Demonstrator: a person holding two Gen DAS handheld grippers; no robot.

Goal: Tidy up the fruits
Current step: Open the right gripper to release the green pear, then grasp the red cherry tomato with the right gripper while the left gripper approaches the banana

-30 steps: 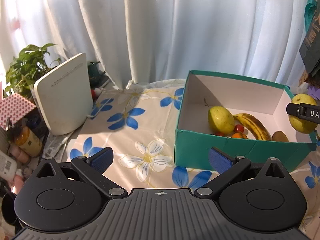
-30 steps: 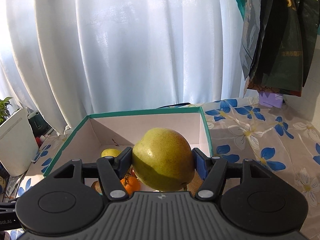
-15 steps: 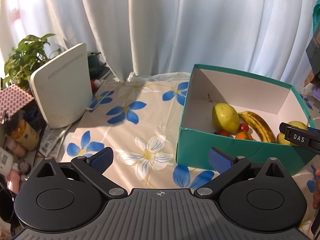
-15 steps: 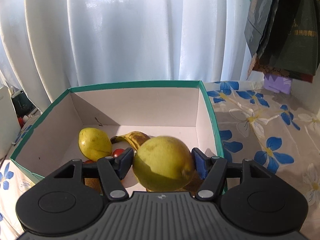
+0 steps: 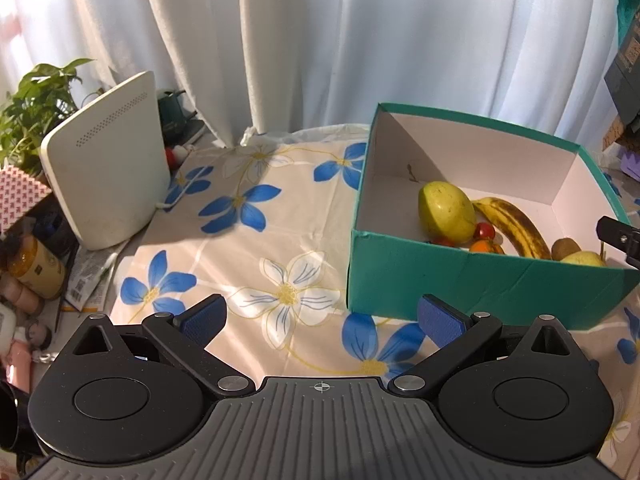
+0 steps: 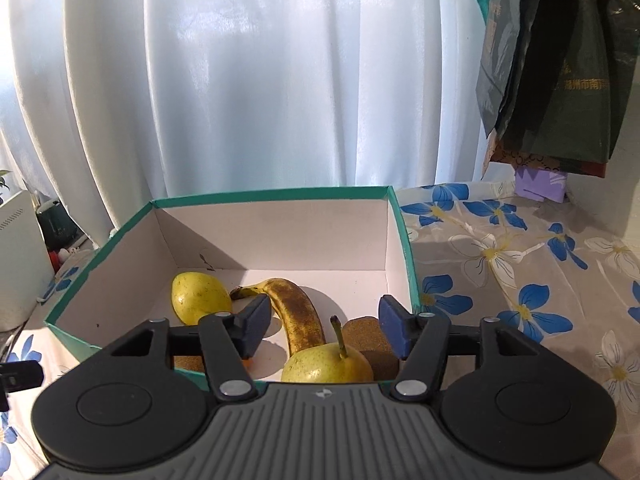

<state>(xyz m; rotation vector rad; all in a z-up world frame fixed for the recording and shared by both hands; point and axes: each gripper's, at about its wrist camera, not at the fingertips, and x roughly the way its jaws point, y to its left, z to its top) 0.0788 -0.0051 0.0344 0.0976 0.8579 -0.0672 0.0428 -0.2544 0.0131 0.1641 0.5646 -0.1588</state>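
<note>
Right jaws: spread wide on the right gripper (image 6: 322, 326), gripping nothing, poised over the near right corner of the green box (image 6: 404, 240).
Left jaws: left gripper (image 5: 320, 320) spread, holding nothing, over the flowered tablecloth (image 5: 240, 216) left of the box.
Pear (image 6: 328, 362): stem up, in the box, below the right jaws, touching the banana (image 6: 298, 312).
Other fruit: 1 yellow pear (image 6: 198, 296) far left; kiwi (image 6: 368, 340) right of the stemmed pear.

Pear (image 6: 327, 364) in box (image 6: 400, 224), right of banana (image 6: 298, 312); kiwi (image 6: 370, 340) beside pear
</note>
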